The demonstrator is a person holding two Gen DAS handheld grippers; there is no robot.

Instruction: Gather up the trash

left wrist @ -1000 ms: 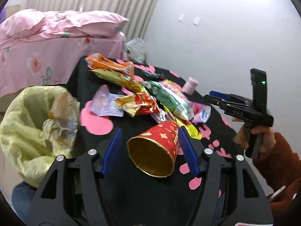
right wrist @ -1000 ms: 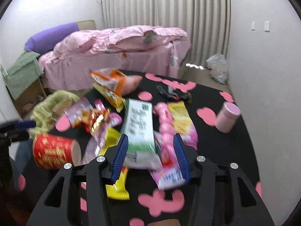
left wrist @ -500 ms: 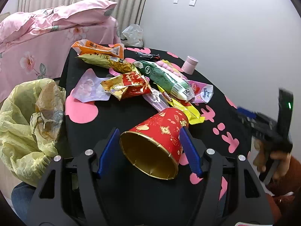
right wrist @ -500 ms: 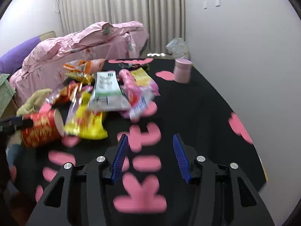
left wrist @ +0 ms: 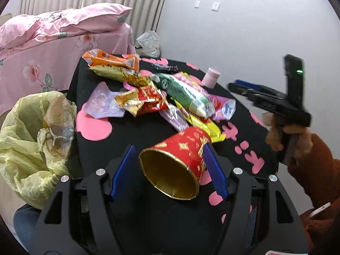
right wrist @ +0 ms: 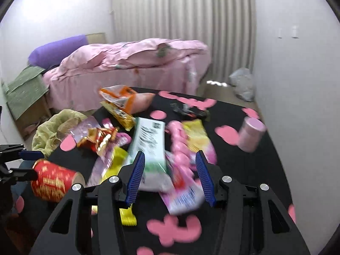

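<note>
A red paper cup with a gold inside (left wrist: 178, 161) lies on its side on the black table (left wrist: 136, 133), its mouth toward me. My left gripper (left wrist: 167, 170) is open with the cup between its blue fingers; only the right finger looks near it. The cup also shows in the right wrist view (right wrist: 53, 180). A pile of snack wrappers (left wrist: 161, 97) lies beyond it. My right gripper (right wrist: 170, 174) is open and empty above a green-white packet (right wrist: 148, 146) and pink wrappers (right wrist: 182, 191). It also shows in the left wrist view (left wrist: 250, 89). A yellow trash bag (left wrist: 34, 140) hangs at the table's left edge.
A pink cup (right wrist: 251, 133) stands at the table's far right near the wall. A small black wrapper (right wrist: 189, 110) lies at the back. A pink bed (right wrist: 131, 72) stands behind the table, and a clear plastic bag (right wrist: 242, 85) lies on the floor by the wall.
My right gripper swung away to the bare right side of the table, then came back over the wrapper pile. My left gripper stayed open around the red cup, shifting slightly.
</note>
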